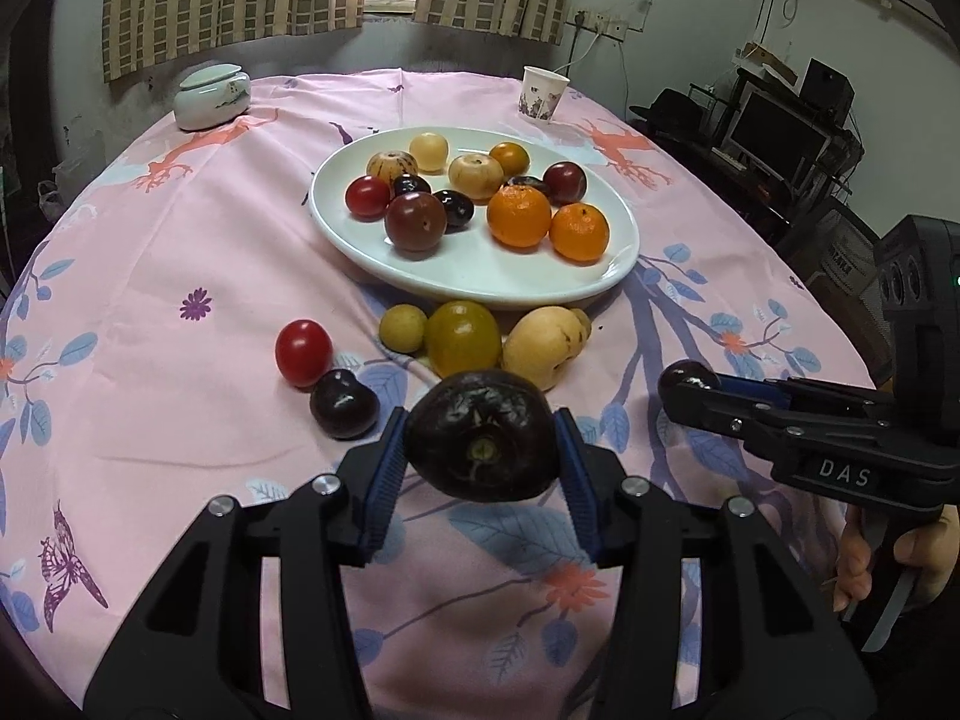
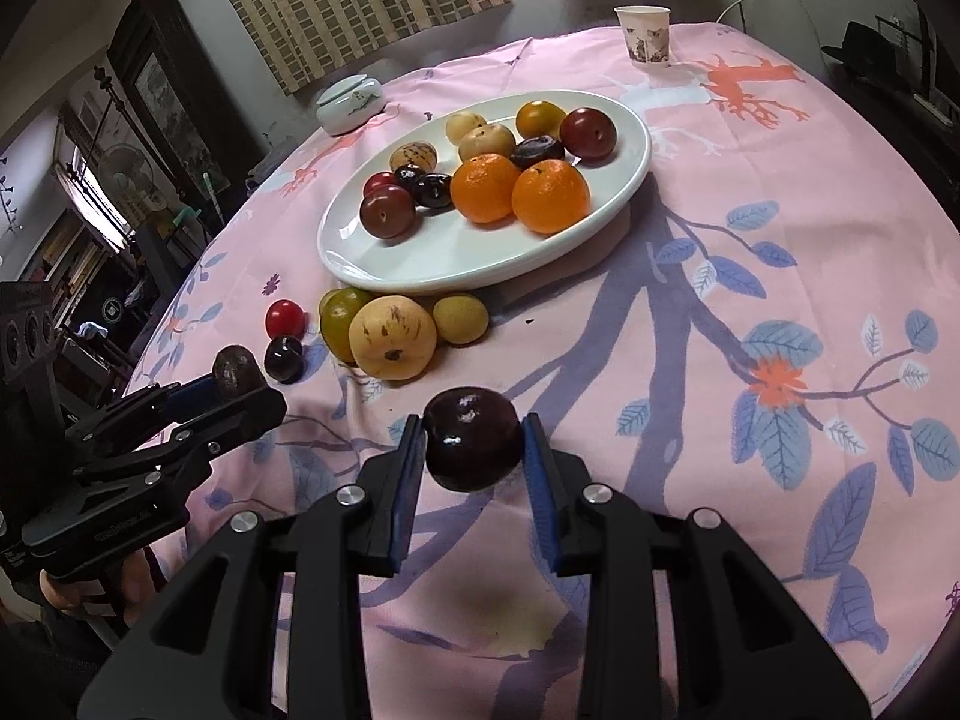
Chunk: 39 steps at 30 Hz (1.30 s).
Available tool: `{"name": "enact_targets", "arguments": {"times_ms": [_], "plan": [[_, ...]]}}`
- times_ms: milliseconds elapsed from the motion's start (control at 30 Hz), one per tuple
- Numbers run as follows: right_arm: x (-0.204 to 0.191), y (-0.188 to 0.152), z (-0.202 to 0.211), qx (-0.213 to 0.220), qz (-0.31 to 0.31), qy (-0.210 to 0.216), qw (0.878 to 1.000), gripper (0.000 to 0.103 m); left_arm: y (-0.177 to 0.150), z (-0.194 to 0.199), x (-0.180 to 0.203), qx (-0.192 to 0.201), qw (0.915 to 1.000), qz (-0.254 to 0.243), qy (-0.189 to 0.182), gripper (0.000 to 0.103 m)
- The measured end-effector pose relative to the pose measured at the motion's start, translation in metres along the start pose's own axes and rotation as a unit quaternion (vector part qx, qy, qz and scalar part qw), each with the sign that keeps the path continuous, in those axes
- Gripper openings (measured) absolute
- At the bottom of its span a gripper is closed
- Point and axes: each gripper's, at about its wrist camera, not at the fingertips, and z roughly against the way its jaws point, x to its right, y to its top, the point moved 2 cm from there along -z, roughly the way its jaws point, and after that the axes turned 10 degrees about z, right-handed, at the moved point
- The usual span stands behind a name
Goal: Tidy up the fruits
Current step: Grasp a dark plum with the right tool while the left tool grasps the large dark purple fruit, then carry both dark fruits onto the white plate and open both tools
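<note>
While the left gripper (image 1: 483, 456) is pinching a dark wrinkled round fruit (image 1: 483, 435) above the tabletop, it should be travelling level toward the white oval plate (image 1: 480, 285). In the right view, the right gripper (image 2: 471, 450) is clamping a glossy dark plum (image 2: 472, 447) short of that plate.

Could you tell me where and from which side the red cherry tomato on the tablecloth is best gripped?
Probably across the bare middle of the small red oval cherry tomato, coming from above and its left: a dark round plum touches its lower right, while its left side is clear pink cloth.

Two oranges (image 1: 519, 216), two red tomatoes (image 1: 303, 353), one plate (image 1: 480, 282), one paper cup (image 1: 543, 93), one lidded jar (image 1: 211, 97).
</note>
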Motion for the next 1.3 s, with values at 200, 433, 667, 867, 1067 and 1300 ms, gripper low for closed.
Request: {"name": "enact_targets", "arguments": {"times_ms": [200, 433, 667, 867, 1067, 1300], "plan": [[-0.006, 0.004, 0.003, 0.005, 0.006, 0.001, 1.0, 0.033, 0.008, 0.009, -0.004, 0.006, 0.9999, 0.007, -0.009, 0.049], [-0.006, 0.021, 0.008, 0.008, 0.02, 0.002, 1.0, 0.033, 0.033, 0.008, -0.008, 0.002, 0.9998, 0.014, -0.012, 0.049], [-0.006, 0.081, 0.015, 0.029, 0.085, -0.042, 0.995, 0.033, 0.117, -0.013, -0.002, 0.018, 0.9997, 0.003, 0.014, 0.049], [0.019, 0.125, -0.022, 0.01, 0.101, -0.108, 0.989, 0.033, 0.169, -0.062, 0.01, 0.01, 0.9988, 0.001, 0.047, 0.049], [0.041, 0.139, -0.048, -0.011, 0.075, -0.092, 0.993, 0.033, 0.183, -0.1, 0.014, -0.014, 0.9988, 0.001, 0.047, 0.049], [0.048, 0.148, -0.058, -0.014, 0.074, -0.096, 0.993, 0.033, 0.191, -0.125, 0.01, -0.027, 0.998, 0.002, 0.057, 0.049]]}}
